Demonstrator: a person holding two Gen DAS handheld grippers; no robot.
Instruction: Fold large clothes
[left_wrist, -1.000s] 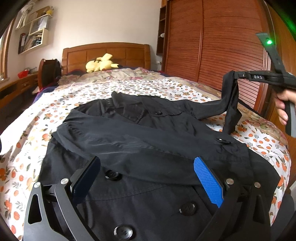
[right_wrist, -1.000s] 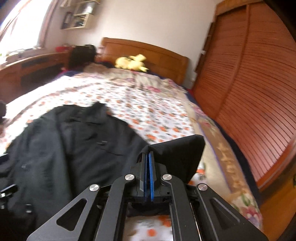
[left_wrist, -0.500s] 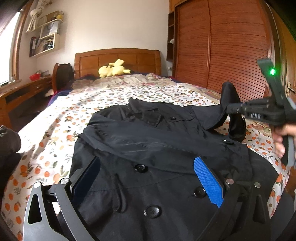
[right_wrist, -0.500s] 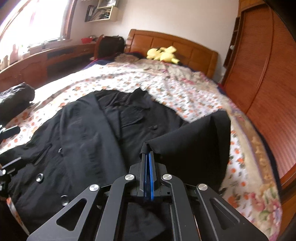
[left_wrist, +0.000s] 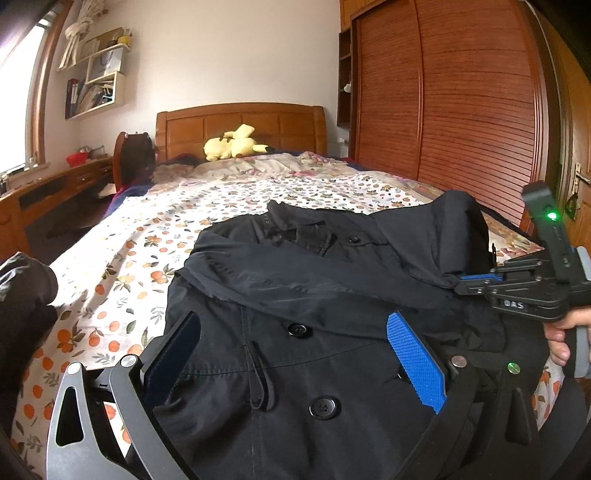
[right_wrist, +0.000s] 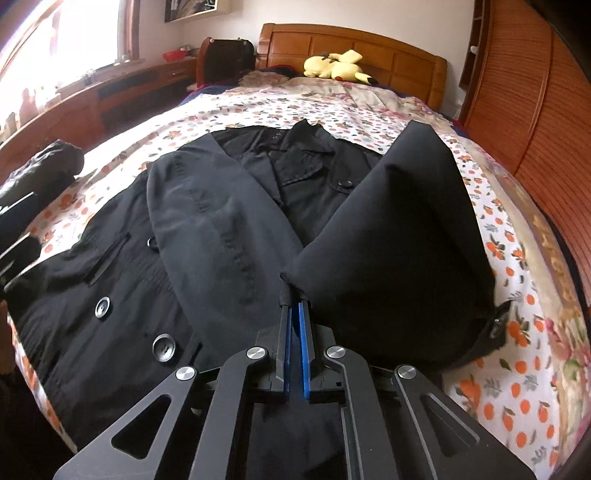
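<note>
Right gripper (right_wrist: 294, 314) clamped on sleeve (right_wrist: 399, 236), coat (right_wrist: 155, 258) body directly below and to its left; left gripper (left_wrist: 295, 354) open, idle.

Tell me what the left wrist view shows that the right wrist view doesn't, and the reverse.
Only the left wrist view: the left gripper, open above the black coat; the right gripper from the side with the hand holding it; and a door handle.

Only the right wrist view: the right gripper from behind, its pads pinching the sleeve by its edge, and the sleeve's cuff end.

Both: the coat, the lifted sleeve, the floral sheet, the yellow plush and the wooden headboard.
</note>
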